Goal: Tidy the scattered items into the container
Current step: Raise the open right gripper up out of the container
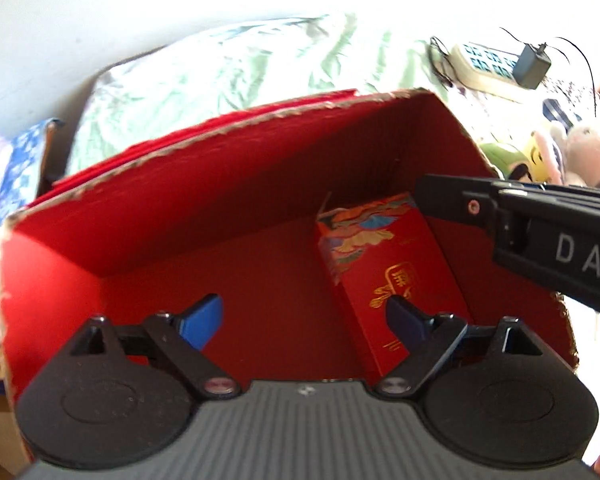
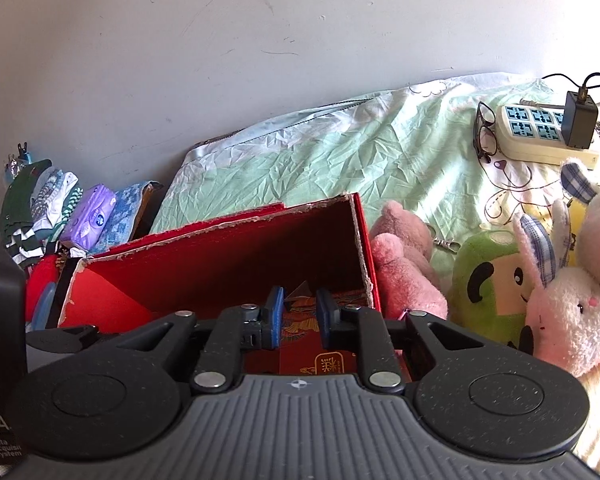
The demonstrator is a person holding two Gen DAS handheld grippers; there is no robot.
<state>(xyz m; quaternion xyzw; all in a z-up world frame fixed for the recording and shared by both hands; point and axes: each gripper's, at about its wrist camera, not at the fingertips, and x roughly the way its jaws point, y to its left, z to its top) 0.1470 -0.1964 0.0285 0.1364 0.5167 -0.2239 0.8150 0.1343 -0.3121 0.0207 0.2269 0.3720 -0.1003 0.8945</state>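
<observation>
A: Status of the right gripper (image 2: 298,312)?
B: Slightly parted, nothing pinched; the red packet (image 2: 320,354) lies below it inside the red box (image 2: 220,264), centre frame. Left gripper (image 1: 300,316) wide, empty.
A: Advice?
B: Lift straight out, clear of the box wall, before fetching the pink plush toy (image 2: 404,268).

- A packet (image 1: 392,276) lies in the box (image 2: 220,264), toward its right side.
- The box sits on the bed sheet (image 2: 340,152).
- Plush toys (image 2: 500,280) crowd just right of the box.
- A power strip (image 2: 540,132) lies behind them, glasses (image 2: 485,132) beside it.
</observation>
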